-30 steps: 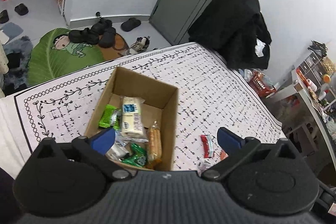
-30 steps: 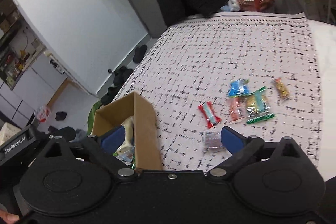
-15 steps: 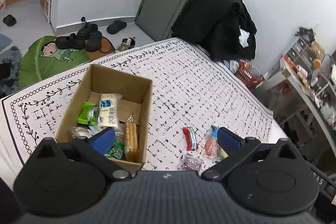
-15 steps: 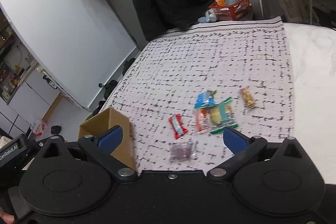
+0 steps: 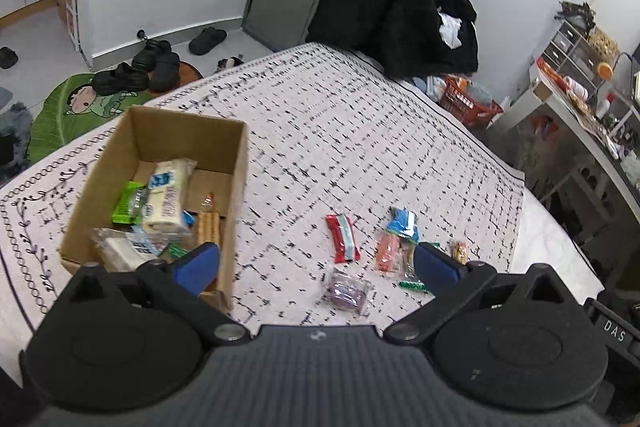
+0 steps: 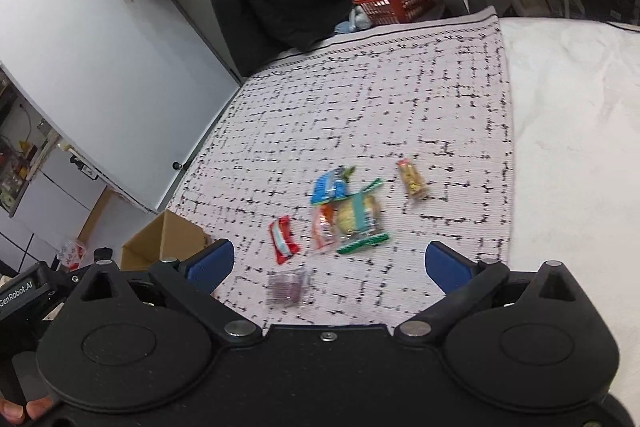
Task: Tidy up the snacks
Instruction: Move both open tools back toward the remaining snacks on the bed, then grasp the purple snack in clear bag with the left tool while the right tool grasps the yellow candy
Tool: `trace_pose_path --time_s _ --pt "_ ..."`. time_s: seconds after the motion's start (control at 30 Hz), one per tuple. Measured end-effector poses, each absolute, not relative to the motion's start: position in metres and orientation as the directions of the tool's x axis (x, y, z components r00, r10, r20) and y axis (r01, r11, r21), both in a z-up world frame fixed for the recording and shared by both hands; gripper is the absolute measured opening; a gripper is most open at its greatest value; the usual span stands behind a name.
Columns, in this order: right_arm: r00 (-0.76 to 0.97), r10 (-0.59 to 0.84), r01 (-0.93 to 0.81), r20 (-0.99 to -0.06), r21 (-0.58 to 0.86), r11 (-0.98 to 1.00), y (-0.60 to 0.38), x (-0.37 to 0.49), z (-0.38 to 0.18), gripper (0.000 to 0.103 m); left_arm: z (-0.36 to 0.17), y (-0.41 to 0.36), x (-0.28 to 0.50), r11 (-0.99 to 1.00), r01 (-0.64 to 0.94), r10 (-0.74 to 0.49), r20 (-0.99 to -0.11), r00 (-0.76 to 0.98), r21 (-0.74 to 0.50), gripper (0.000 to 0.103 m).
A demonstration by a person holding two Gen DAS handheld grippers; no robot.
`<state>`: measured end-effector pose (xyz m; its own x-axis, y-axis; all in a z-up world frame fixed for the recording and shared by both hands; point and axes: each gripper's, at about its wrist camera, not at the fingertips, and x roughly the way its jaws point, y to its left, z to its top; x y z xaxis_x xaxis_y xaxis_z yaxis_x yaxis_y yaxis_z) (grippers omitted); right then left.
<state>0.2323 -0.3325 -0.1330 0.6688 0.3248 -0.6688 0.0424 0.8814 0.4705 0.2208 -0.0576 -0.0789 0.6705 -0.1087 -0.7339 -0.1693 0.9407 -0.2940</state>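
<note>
Pale woven tablecloth with black dashes (image 5: pixel 340 131) covers the table and carries everything. On its left part stands the open brown cardboard box (image 5: pixel 240 163), which already holds several packets, among them a cream-coloured pack with blue print (image 5: pixel 168 195) and a bright green wrapper (image 5: pixel 126 201). To the right of the box, well apart from it, the loose snacks lie flat in a small group.

The left gripper (image 5: pixel 316 265) and the right gripper (image 6: pixel 326 263) both hover above the cloth with jaws spread wide and nothing between them. I judge that the step in hand is to pick the next loose snack.

Biggest of the loose ones is the clear packet with green ends and a yellow cake inside (image 6: pixel 358 219); it touches the orange packet (image 6: pixel 322 227) and partly overlaps the blue wrapper (image 6: pixel 328 187). The red wrapper with white and green stripe (image 6: pixel 283 241) lies alone, near the box side. The small clear purple packet (image 6: pixel 286 289) lies closest to the right gripper. The small yellow-brown candy (image 6: pixel 412 179) is farthest.

To do it well, I would take a single, separated packet first, such as the purple or the red one. Come down straight and close on the body of the packet, not on the thin sealed end. The film is slippery, so one finger should slide under the edge without pushing the cloth into folds.
</note>
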Motion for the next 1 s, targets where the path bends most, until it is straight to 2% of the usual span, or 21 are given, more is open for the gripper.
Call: trace_pose_path --time_s 0.27,0.57,0.77,1.0 --pt "0.654 0.335 0.093 -0.678 0.511 0.854 -0.355 0.241 -0.155 0.101 -0.090 -0.083 0.232 0.952 -0.173 -0.077 -0.744 0.663 -0.253 0.103" --pt "0.624 0.365 0.167 -0.691 0.574 0.801 -0.371 0.257 -0.181 0.089 -0.109 -0.106 0.255 0.958 -0.153 -0.090 -0.762 0.641 -0.242 0.102" --pt "0.601 0.383 0.152 -0.701 0.571 0.807 -0.371 0.272 -0.195 0.084 -0.131 -0.121 0.269 0.960 -0.153 -0.094 -0.787 0.610 -0.233 0.096" --pt "0.585 0.407 0.165 -0.701 0.594 0.787 -0.374 0.289 -0.209 0.084 -0.160 -0.131 0.283 0.965 -0.168 -0.073 -0.827 0.558 -0.199 0.091"
